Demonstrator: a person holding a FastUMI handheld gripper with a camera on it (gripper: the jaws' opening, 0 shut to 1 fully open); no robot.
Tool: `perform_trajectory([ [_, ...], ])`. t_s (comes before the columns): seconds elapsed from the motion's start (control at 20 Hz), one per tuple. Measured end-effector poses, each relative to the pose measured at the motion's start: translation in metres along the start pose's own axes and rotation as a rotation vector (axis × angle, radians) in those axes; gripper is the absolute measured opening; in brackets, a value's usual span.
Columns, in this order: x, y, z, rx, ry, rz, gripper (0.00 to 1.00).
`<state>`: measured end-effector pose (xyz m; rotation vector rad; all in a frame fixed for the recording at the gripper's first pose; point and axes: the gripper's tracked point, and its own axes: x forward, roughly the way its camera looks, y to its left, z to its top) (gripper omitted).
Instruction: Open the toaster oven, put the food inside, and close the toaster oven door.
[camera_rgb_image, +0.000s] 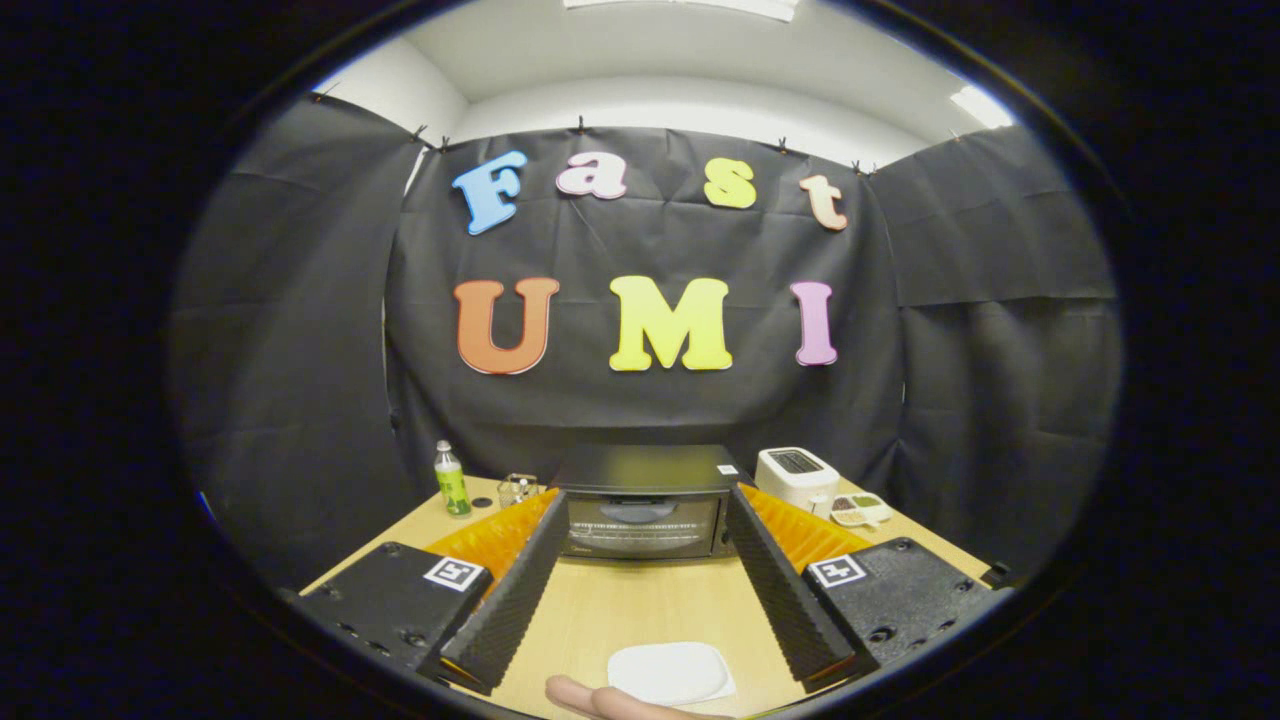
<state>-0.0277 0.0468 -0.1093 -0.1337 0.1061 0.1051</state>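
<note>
A black toaster oven (645, 505) stands at the far end of the wooden table (650, 610), door shut, seen between my fingertips and beyond them. My gripper (645, 520) is open, its two fingers (520, 590) spread wide with nothing between them. Near me, between the finger bases, lies a white plate (668, 672); it looks bare. A person's finger (600, 700) touches the table just beside that plate.
A small green-labelled bottle (451, 480) and a clear glass object (517, 489) stand left of the oven. On the right are a white toaster (796, 478) and a small dish of food (860, 510). Black cloth walls close in the table on three sides.
</note>
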Motion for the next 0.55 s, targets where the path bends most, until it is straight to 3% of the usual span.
perform_trajectory([
  [0.55, -0.066, -0.015, 0.012, -0.012, -0.112, 0.04, 1.0],
])
